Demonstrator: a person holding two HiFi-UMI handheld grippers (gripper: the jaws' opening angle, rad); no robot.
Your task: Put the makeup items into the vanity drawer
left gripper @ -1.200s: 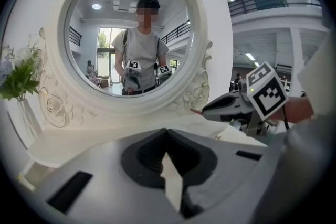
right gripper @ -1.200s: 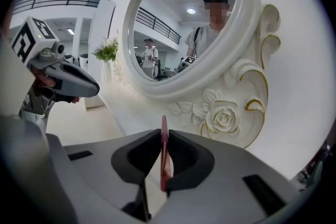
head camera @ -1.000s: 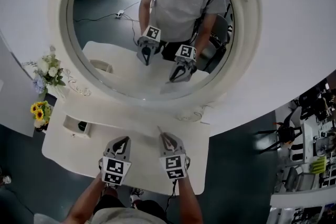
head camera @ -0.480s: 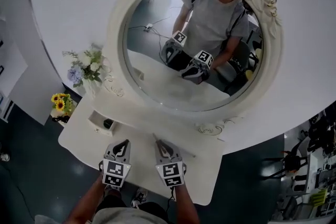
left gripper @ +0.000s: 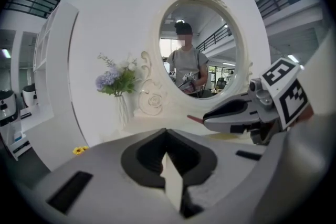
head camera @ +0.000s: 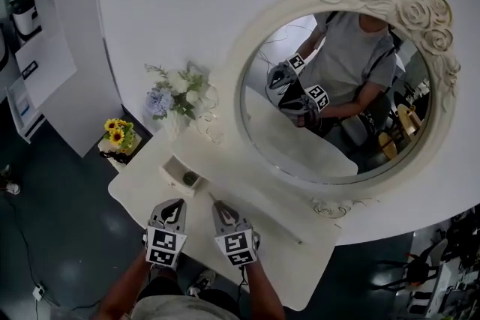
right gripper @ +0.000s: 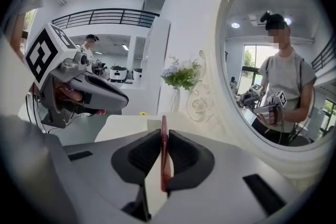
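far left: sunflowers (head camera: pixel 116 136) sit low, off the tabletop's (head camera: pixel 289 255) left end, well left of both tools; out of the path
vase: flowers (head camera: pixel 176 90) stand ahead of the left gripper, beyond the drawer; their stems lean over the back left corner
drawer: small drawer (head camera: pixel 172 171) stands open just ahead of the left gripper and ahead-left of the right one; a dark item (head camera: pixel 190 177) already lies in it
left gripper: (head camera: pixel 173 204) jaws closed tip to tip, nothing between them; hovers over the near left of the tabletop, just short of the drawer
right gripper: (head camera: pixel 218 207) jaws pinched on a slim red makeup stick (right gripper: pixel 164 139); the stick juts forward past the tips, towards the drawer
step in hand (judged): stick carried to the drawer; not yet over the opening
next move (judged): swing the stick forward and left until it is above the opening, lower, then release; the drawer looks short for it, so a tilted entry may be needed
edges: drawer rim nearest the stick tip; mirror frame (head camera: pixel 247 71) ahead-right; table's near edge under both tools
open room: bare tabletop right of the right gripper; the left gripper crowds the drawer's near side
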